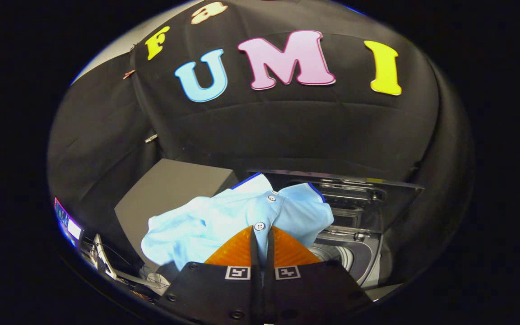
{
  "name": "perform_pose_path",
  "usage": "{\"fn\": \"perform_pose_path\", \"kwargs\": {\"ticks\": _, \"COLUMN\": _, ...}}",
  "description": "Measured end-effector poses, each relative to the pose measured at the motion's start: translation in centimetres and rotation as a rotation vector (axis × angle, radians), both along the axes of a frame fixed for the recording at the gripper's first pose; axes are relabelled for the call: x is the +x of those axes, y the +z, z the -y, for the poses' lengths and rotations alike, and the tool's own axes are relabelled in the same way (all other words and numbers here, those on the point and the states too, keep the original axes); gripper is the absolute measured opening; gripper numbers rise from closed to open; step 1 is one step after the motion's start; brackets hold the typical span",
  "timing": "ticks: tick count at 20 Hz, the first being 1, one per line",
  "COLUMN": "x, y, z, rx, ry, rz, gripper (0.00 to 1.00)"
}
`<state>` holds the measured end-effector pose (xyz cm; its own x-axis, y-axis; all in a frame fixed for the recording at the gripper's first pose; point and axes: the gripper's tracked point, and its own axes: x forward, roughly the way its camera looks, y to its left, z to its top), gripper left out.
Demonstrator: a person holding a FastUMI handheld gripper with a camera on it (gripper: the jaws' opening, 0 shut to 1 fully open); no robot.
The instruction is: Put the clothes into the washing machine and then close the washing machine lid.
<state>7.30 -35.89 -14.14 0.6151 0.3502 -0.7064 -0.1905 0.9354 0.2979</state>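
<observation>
Gripper view — shirt [237,216] held up at the open washer [355,253].

Gripper [262,241]: fingers pressed together on a fold of the light blue shirt, at its button placket. Cloth bunches just ahead of the fingers and hangs to their left; collar with a dark blue edge stands up beyond them. Washer lies to the right of the fingers, lid [368,198] raised upright behind the opening, drum partly visible below the shirt's right edge. Grey box [169,189] sits behind the shirt, left of the washer — contact between them cannot be told.
</observation>
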Motion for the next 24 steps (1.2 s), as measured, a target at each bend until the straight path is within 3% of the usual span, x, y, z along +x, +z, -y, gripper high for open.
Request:
{"fn": "perform_pose_path", "kwargs": {"ticks": 5, "x": 0.4, "y": -3.4, "z": 2.5, "rx": -0.068, "ry": -0.038, "rz": -0.019, "gripper": 0.05}}
{"fn": "perform_pose_path", "kwargs": {"ticks": 11, "x": 1.2, "y": -7.9, "z": 3.6, "rx": -0.146, "ry": -0.014, "rz": -0.044, "gripper": 0.05}}
{"fn": "perform_pose_path", "kwargs": {"ticks": 24, "x": -0.6, "y": -20.6, "z": 5.9, "rx": -0.284, "ry": -0.043, "rz": -0.237, "gripper": 0.05}}
